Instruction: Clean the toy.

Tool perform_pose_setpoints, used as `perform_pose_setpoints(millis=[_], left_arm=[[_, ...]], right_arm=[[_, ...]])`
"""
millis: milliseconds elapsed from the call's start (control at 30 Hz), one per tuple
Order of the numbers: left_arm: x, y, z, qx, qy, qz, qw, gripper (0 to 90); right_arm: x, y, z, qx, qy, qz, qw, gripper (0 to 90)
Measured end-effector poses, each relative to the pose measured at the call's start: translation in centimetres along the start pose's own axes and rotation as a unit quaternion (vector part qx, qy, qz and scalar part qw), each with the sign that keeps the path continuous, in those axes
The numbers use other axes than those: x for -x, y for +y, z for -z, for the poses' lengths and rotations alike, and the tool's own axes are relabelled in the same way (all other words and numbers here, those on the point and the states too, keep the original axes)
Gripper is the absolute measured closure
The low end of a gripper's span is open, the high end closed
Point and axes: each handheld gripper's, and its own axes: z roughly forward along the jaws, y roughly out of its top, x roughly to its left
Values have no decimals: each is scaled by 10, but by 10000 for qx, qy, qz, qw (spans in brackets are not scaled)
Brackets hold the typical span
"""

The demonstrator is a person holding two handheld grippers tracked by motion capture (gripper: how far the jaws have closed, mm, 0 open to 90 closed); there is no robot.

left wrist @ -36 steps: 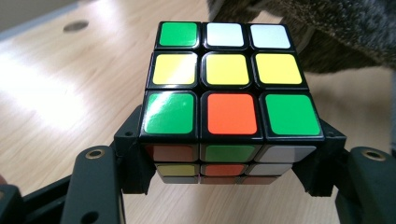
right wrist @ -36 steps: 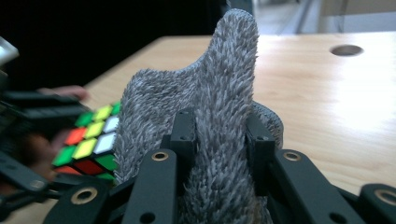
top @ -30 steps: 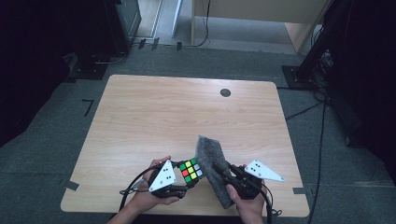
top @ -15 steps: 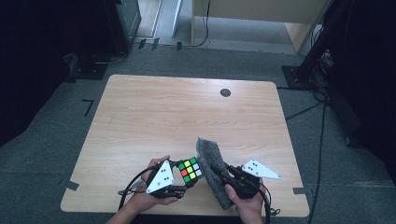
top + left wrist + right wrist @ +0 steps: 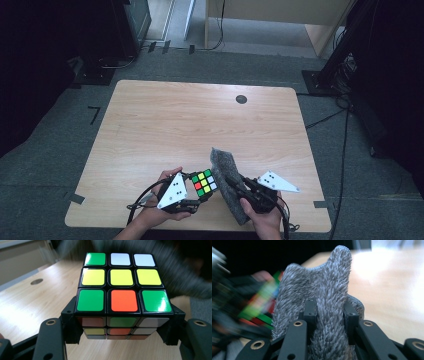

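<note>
A scrambled puzzle cube [image 5: 204, 183] [image 5: 120, 293] is clamped between the jaws of my left gripper [image 5: 192, 192] [image 5: 122, 325], just above the table's front edge. Its top face shows green, white, yellow and orange squares. My right gripper [image 5: 235, 185] [image 5: 329, 312] is shut on a fuzzy grey cloth [image 5: 227, 180] [image 5: 322, 297], which stands up folded between its jaws. In the high view the cloth rests against the cube's right side. In the right gripper view the cube [image 5: 262, 305] is a blur at the left, behind the cloth.
The wooden table [image 5: 190, 120] stretches away behind the grippers, with a round dark cable hole [image 5: 241, 99] near its far edge. Grey carpet, dark stands and cables surround the table. A person's hands [image 5: 155, 217] come in at the bottom.
The cloth has shifted slightly left and closer to the cube. The left gripper and cube have kept still.
</note>
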Motion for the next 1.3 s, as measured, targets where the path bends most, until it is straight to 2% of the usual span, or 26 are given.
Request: perform_pose_setpoints(millis=[67, 167, 200, 267, 300, 367, 433, 500, 600, 633, 667, 733, 800, 833, 867, 900, 1000, 1033, 1100, 1133, 1167, 1200, 1233, 1267, 1300], left_arm=[[2, 1, -1, 28, -64, -3, 10000, 342], [4, 3, 0, 116, -130, -27, 9998, 342], [5, 4, 1, 121, -108, -63, 9998, 342], [2, 4, 4, 196, -140, -19, 9997, 342], [2, 4, 4, 196, -140, -19, 9997, 342], [-1, 5, 6, 317, -165, 73, 9993, 342], [-2, 6, 7, 364, -141, 137, 9991, 342], [-3, 3, 5, 177, -10, 51, 9998, 342], [-3, 2, 3, 109, -4, 81, 9999, 342], [-2, 2, 2, 118, -31, 106, 9999, 342], [-1, 3, 2, 172, -119, 124, 9997, 342], [0, 4, 2, 182, -161, 122, 9996, 342], [0, 3, 2, 81, -122, 68, 9999, 342], [0, 3, 2, 81, -122, 68, 9999, 342], [-2, 2, 3, 123, -140, 114, 9998, 342], [-3, 2, 3, 154, -166, 169, 9996, 342], [-5, 3, 4, 239, -180, 247, 9992, 342], [-6, 3, 5, 249, -191, 258, 9992, 342], [-6, 2, 4, 191, -179, 245, 9994, 342], [-6, 2, 4, 191, -179, 245, 9994, 342], [-6, 1, 3, 155, -164, 224, 9995, 342], [-6, 1, 2, 124, -166, 216, 9996, 342], [-5, 0, 2, 106, -182, 220, 9995, 342], [-4, 1, 1, 109, -201, 217, 9995, 342], [-3, 1, 1, 135, -226, 219, 9994, 342]], right_arm=[[-5, 2, 4, 176, 183, -24, 9997, 719], [-8, 1, 1, 70, 265, 69, 9996, 719], [-9, -5, -6, -110, 205, 71, 9997, 724], [-3, -7, -11, -293, 160, -142, 9993, 723], [-3, -7, -11, -293, 160, -142, 9993, 723], [3, -10, -16, -641, -91, -80, 9979, 724], [6, -12, -19, -864, -313, -20, 9958, 726], [6, -7, -12, -557, -288, -36, 9980, 724], [-2, -1, 0, 28, 0, 4, 10000, 721], [-2, -1, 0, 28, 0, 4, 10000, 721], [-8, -1, 1, 107, 134, 91, 9998, 719], [-9, -2, -1, 32, 170, 150, 9997, 717], [-6, -7, -9, -188, 165, -25, 9997, 721], [-6, -7, -9, -188, 165, -25, 9997, 721], [-1, -8, -14, -455, 111, -97, 9989, 721], [-1, -8, -14, -455, 111, -97, 9989, 721], [5, -11, -19, -827, -128, -73, 9965, 721], [6, -11, -19, -854, -172, -71, 9962, 721], [7, -8, -14, -613, -232, -42, 9978, 720], [7, -8, -14, -613, -232, -42, 9978, 720], [6, -7, -10, -413, -148, -44, 9990, 718], [1, -3, -4, -77, 49, -7, 10000, 714], [1, -3, -4, -77, 49, -7, 10000, 714], [-6, -3, -2, 21, 198, 135, 9997, 713], [-6, -3, -2, 21, 198, 135, 9997, 713]])
